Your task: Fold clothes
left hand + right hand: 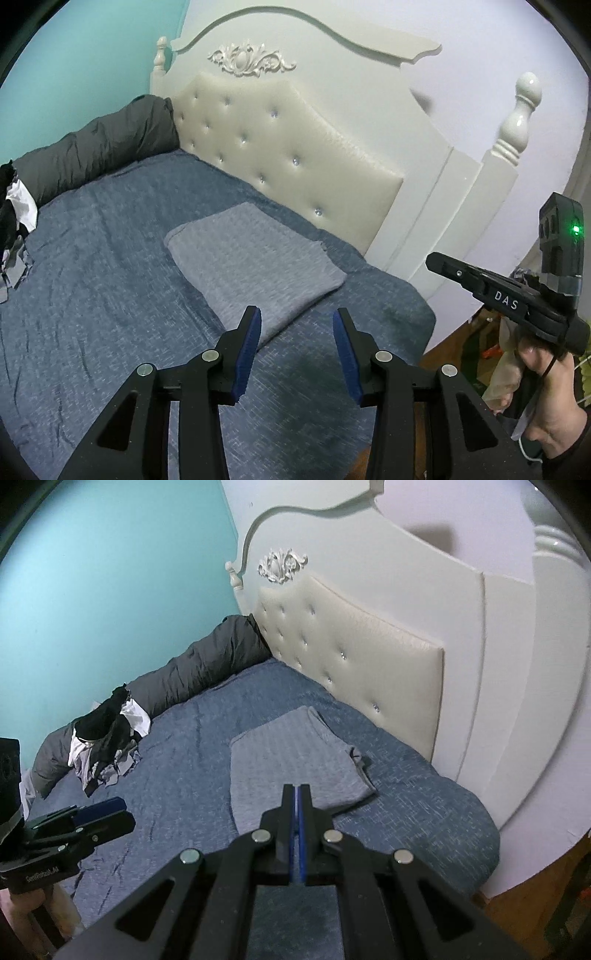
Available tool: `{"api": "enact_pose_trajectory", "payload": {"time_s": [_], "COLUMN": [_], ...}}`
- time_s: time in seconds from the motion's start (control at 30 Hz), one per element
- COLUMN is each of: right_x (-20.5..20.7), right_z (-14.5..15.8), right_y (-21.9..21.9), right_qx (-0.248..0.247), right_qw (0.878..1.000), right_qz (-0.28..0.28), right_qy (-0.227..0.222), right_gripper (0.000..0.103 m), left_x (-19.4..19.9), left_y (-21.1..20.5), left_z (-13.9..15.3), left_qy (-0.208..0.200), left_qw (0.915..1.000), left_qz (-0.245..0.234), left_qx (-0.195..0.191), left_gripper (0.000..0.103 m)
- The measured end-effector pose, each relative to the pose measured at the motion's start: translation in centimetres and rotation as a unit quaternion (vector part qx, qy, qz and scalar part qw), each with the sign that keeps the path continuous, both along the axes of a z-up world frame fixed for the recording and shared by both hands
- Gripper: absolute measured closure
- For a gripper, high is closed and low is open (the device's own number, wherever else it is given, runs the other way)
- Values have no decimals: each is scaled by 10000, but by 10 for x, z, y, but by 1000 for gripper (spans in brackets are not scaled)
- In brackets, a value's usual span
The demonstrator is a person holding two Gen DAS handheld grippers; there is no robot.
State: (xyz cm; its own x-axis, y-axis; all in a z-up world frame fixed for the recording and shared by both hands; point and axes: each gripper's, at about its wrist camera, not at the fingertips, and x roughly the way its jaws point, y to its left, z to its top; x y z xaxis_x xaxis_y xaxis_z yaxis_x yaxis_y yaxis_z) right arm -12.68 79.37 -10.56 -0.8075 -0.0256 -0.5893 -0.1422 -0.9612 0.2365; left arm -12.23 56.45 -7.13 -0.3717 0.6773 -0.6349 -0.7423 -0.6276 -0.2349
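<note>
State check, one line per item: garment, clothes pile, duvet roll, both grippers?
Grey garment: folded flat on the blue bedspread, near the headboard.
Clothes pile: unfolded, heaped against the dark duvet.
Dark duvet: rolled along the wall.
Left gripper: open, empty.
Right gripper: shut, empty.

Bed w/ blue cover [92, 258] is carrying a folded grey garment [251, 254] near headboard, unfolded clothes pile [103, 734], dark grey duvet roll [207, 661] lying along wall.

Blue bedspread [92, 295], white tufted headboard [280, 140], teal wall [110, 572].
</note>
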Motion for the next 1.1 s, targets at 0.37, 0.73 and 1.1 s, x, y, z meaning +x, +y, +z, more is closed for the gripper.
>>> {"api": "enact_pose_trajectory", "payload": {"time_s": [0.37,0.73,1.1], "right_x": [51,100,141], "right_z": [33,54,62], "right_y": [-20,-47,-73], "right_qx": [47,43,59], "right_qw": [9997,9993,9988], "right_qz": [-150,-182,-198], "right_qy": [166,322,452], "right_gripper": [102,101,67], "left_x": [36,65,87], "left_y": [-21,-52,-82], "left_z": [36,53,63], "left_qy": [228,396,481], "left_qw": [9996,9990,9984], "left_qz": [-63,-28,-34], "left_qx": [163,193,285], "left_gripper": [46,33,15]}}
